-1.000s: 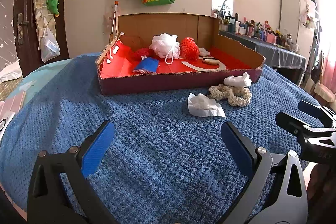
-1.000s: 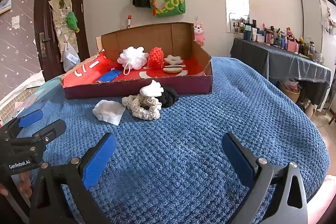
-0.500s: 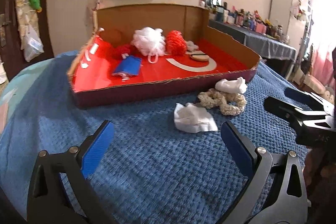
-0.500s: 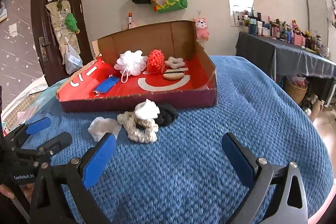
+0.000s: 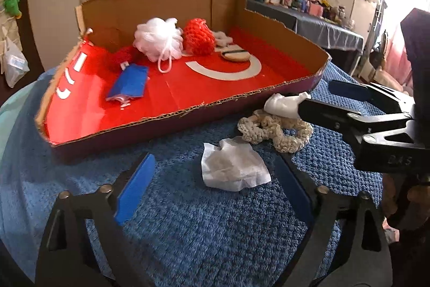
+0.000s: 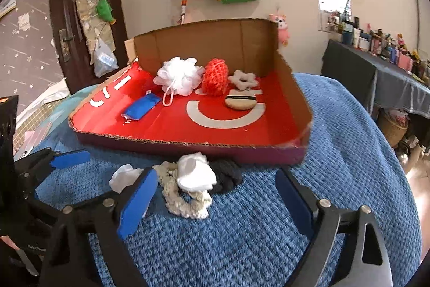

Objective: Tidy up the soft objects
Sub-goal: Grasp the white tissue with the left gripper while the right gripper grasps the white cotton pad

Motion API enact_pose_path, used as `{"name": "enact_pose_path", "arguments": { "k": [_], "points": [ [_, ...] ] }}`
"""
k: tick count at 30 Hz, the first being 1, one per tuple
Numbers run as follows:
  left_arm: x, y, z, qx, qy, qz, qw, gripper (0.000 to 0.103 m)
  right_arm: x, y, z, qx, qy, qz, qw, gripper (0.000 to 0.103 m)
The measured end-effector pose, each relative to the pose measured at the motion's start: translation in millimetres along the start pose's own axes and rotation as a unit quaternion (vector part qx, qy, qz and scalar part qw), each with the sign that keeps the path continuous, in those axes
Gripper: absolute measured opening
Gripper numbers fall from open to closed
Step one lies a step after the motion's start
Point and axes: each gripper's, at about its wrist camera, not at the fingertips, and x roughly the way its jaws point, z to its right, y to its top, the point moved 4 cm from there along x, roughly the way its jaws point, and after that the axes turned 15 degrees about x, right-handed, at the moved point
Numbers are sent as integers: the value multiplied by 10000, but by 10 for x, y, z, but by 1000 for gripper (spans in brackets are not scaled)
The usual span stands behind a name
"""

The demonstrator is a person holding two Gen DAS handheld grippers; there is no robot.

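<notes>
the step in hand looks like the approach to the loose soft things on the blue blanket, just in front of the red cardboard tray. the left gripper frames the white tissue; the right gripper frames the cream scrunchie, white cloth and black scrunchie. both jaws have just been closing yet stand spread, pinching nothing. next, each probably needs to come down on 1 item.

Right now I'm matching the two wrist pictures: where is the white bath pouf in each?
Left wrist: white bath pouf sits upper centre-left, deep in the cardboard tray.
Right wrist: white bath pouf sits upper centre, near the tray's back wall.
Shared landmark: red crochet ball, touching its right side.
</notes>
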Motion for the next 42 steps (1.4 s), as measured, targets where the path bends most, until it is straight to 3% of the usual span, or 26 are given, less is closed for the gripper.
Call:
{"name": "enact_pose_path", "arguments": {
  "k": [7, 9, 14, 17, 30, 42],
  "points": [
    [177, 10, 38, 21, -367, -222, 9991, 64, 194, 21, -43, -122, 173, -300, 9993, 71],
    [207, 14, 42, 35, -451, -253, 9987, 53, 221, 9, -68, -182, 235, -366, 9989, 63],
    [300, 10, 78, 45, -714, -385, 9967, 34, 261, -22, -98, -278, 272, -452, 9982, 35],
    [280, 13, 66, 21, -714, -348, 9968, 30, 249, -25, -102, -285, 321, -437, 9981, 24],
    [17, 69, 16, 105, -552, -27, 9984, 23, -80, 83, -49, -90, 390, -8, 9992, 22],
    [-65, -31, -22, 17, -594, 40, 9982, 24, -195, 16, 47, 40, 335, -4, 9994, 23]
  ]
}}
